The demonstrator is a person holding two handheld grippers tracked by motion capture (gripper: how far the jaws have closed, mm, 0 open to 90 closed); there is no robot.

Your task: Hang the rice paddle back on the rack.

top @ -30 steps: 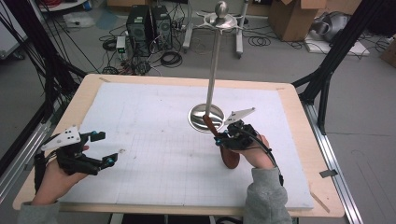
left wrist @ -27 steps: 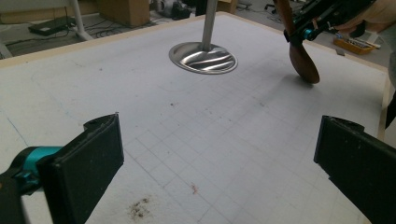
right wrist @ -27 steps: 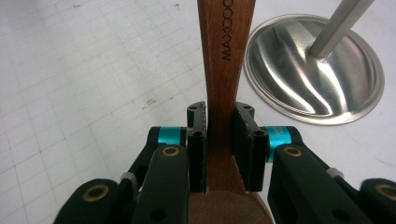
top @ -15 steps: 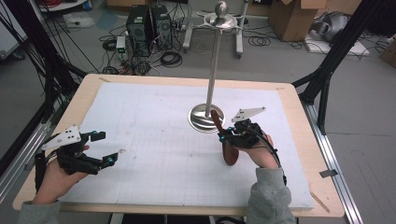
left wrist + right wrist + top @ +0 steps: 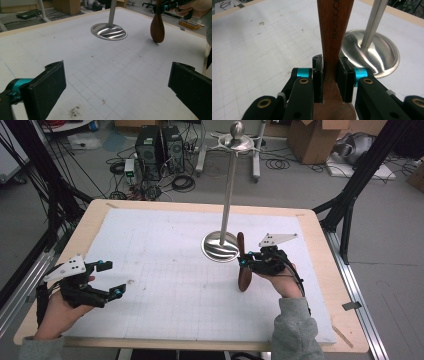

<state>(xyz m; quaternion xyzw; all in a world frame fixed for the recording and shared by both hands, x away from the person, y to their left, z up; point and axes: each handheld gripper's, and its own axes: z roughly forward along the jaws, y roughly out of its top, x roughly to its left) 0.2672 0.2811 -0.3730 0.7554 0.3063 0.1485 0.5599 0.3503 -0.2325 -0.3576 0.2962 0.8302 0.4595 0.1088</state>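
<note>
right tongs pinching dark brown wooden spoon by its handle, round steel stand base just beyond, left tongs spread, nothing between, over white gridded surface

The brown wooden spoon stands near-upright, bowl down on the white mat.
</note>
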